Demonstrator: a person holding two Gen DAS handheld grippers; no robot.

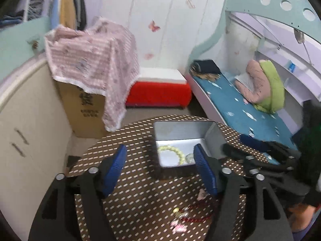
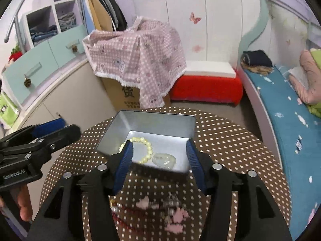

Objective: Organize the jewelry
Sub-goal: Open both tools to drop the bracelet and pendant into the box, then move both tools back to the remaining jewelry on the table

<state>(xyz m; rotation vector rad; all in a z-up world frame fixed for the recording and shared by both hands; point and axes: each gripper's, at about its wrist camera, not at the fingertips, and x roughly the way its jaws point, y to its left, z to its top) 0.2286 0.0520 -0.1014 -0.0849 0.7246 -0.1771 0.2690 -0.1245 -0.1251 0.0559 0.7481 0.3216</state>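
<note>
Your right tongs [image 2: 158, 160] stand wide apart and hold nothing, hanging over the near edge of the tin [image 2: 140, 124]. That spread suits a drop into the box or a reach back toward you. Your left tongs [image 1: 160, 166] are apart and empty too, pointed at the same tin from its left side.

The tin sits open-topped on the round dotted surface [image 2: 230, 150], with its high walls keeping whatever goes in from rolling off. Two pieces already lie on its floor: a pale bead bracelet [image 2: 147, 143] and, just beside it, a clear pendant [image 2: 164, 159].

The rest of the jewelry is loose on the surface between you and the tin. There is a red bead string [image 2: 124, 219], some pink charms [image 2: 176, 219] and a silvery piece [image 2: 170, 200], bunched close together and blurred here, so I cannot tell which are tangled. I'd judge you are partway through, with that pile next to lift.
</note>
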